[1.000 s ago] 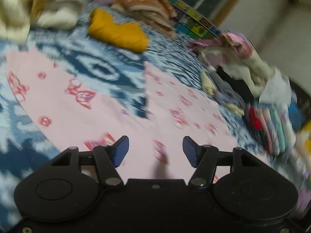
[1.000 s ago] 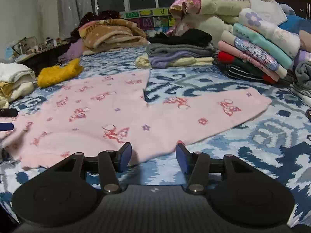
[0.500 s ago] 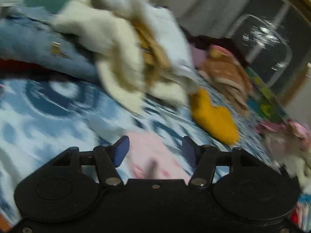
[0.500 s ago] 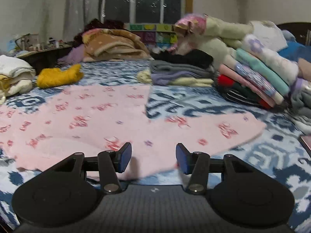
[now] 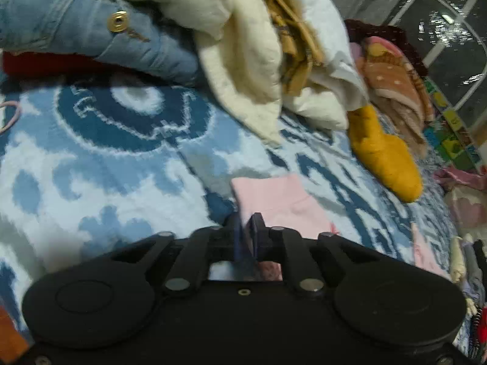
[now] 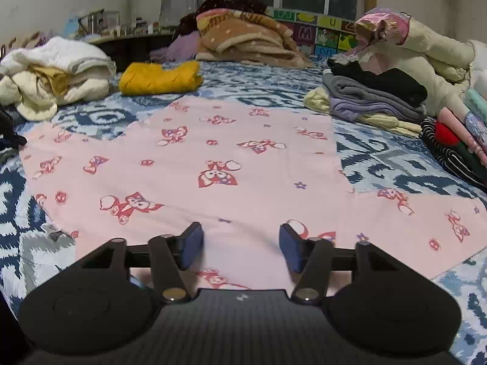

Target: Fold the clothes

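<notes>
A pink garment (image 6: 219,158) with red bow-and-bear prints lies spread flat on the blue patterned bedspread (image 6: 395,167). My right gripper (image 6: 240,245) is open and hovers low over the garment's near edge. In the left wrist view my left gripper (image 5: 248,228) is shut on a plain pink end of the garment (image 5: 274,197), which pokes out past the fingers over the bedspread (image 5: 106,167). The left gripper's body hides the rest of the garment.
A pile of cream and white clothes (image 5: 258,60) and blue jeans (image 5: 91,36) lie ahead of the left gripper. A yellow folded item (image 6: 158,77) and brown blanket (image 6: 249,39) lie at the back. Stacks of folded clothes (image 6: 374,97) line the right side.
My left gripper swung left from over the garment to its end and closed on the pink fabric. My right gripper moved forward over the garment's near edge and stayed open.
</notes>
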Action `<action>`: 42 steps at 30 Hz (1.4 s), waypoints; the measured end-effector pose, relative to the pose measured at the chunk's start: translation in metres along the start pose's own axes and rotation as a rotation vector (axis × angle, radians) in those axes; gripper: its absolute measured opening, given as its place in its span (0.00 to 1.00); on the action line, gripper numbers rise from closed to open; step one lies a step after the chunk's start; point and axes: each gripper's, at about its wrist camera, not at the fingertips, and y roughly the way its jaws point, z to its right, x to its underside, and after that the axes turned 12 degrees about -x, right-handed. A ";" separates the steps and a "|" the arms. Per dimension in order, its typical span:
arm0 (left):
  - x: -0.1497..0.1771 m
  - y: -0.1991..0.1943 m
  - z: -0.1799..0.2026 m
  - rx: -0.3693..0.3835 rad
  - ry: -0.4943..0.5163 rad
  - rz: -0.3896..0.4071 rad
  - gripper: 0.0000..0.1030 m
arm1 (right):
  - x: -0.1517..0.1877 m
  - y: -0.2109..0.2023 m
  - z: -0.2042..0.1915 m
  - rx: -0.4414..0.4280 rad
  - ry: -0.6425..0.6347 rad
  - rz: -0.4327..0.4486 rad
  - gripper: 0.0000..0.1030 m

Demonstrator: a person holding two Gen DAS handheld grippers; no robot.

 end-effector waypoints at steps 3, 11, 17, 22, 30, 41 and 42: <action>0.006 -0.034 0.015 -0.107 0.063 0.150 0.63 | 0.005 -0.013 0.001 0.005 0.017 0.016 0.60; 0.077 -0.037 0.085 -0.022 0.447 0.075 0.65 | 0.027 -0.047 0.049 0.080 0.224 0.042 0.60; 0.099 -0.094 0.144 0.108 0.609 0.047 0.74 | 0.041 -0.077 0.096 0.117 0.422 0.128 0.59; 0.134 -0.126 0.180 0.166 0.683 -0.032 0.82 | 0.050 -0.085 0.116 0.112 0.535 0.153 0.60; 0.168 -0.138 0.205 0.189 0.785 -0.090 0.82 | 0.057 -0.092 0.126 0.104 0.598 0.185 0.65; 0.209 -0.152 0.268 0.331 0.962 -0.081 0.88 | 0.074 -0.106 0.160 0.014 0.812 0.302 0.65; 0.216 -0.155 0.277 0.365 0.986 -0.082 0.88 | 0.079 -0.111 0.167 0.006 0.854 0.326 0.65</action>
